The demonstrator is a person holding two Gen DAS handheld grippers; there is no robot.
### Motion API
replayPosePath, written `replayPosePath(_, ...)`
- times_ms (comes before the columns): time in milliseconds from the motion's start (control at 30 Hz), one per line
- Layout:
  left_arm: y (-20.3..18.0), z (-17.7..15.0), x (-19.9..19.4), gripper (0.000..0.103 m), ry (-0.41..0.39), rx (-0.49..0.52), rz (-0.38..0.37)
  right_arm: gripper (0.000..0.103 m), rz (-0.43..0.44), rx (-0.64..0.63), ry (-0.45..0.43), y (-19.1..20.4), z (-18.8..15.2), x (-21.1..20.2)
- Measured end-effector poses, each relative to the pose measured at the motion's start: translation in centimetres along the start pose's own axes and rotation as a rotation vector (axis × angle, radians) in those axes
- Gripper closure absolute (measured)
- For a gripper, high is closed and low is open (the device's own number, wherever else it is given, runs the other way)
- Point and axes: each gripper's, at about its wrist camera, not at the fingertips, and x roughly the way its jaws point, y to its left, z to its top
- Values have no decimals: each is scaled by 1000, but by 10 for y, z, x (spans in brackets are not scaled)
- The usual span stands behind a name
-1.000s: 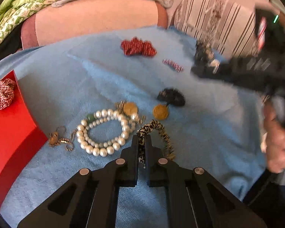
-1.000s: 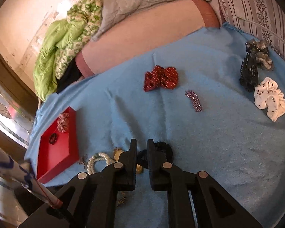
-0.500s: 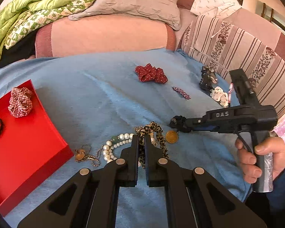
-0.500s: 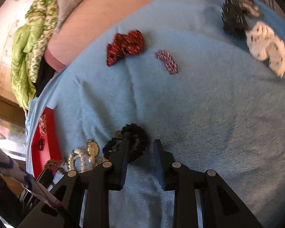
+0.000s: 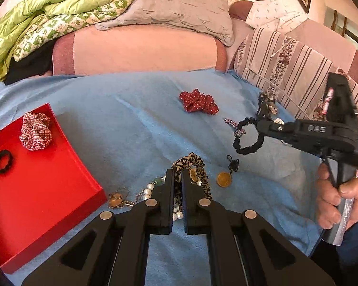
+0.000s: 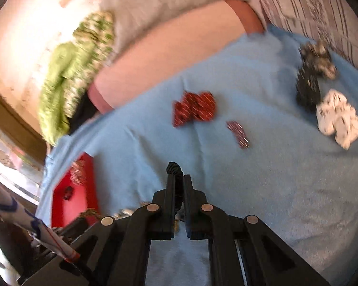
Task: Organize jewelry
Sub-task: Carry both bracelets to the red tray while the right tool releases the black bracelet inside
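Observation:
My left gripper (image 5: 177, 175) is shut on a leopard-print hair tie (image 5: 193, 164), lifted a little above the blue cloth. Under it lie a pearl bracelet (image 5: 150, 188), a gold pendant chain (image 5: 117, 199) and a gold coin charm (image 5: 224, 179). My right gripper (image 6: 177, 178) is shut on a black elastic hair tie (image 6: 174, 168); in the left wrist view that hair tie (image 5: 248, 140) hangs as a loop from the right gripper (image 5: 262, 126), off the cloth. A red tray (image 5: 43, 190) at the left holds a checked scrunchie (image 5: 35, 131) and a small black tie (image 5: 2, 161).
On the blue cloth (image 5: 131, 124) lie a red dotted bow (image 5: 199, 101), a small beaded clip (image 6: 237, 134), a dark claw clip (image 6: 307, 88) and a white spotted scrunchie (image 6: 337, 118). Cushions and a green quilt (image 5: 47, 16) line the back. A person's hand (image 5: 336, 197) grips the right handle.
The right gripper opened over the black hair tie, closed on it and lifted it off the cloth. The left gripper rose slightly with the leopard-print tie.

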Motion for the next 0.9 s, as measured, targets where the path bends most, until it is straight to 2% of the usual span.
replayPosePath(300,17,3,-7,98,-14,-27,20,96,132,-76,-21,37,-3,-2)
replayPosePath(667,56,8,-28,98,-54,-90,86,96,194,-139,40,83,-16,27)
replayPosePath(900,87,8,-42,98,-79,-136,165,96,214,-157,70,100,-24,40)
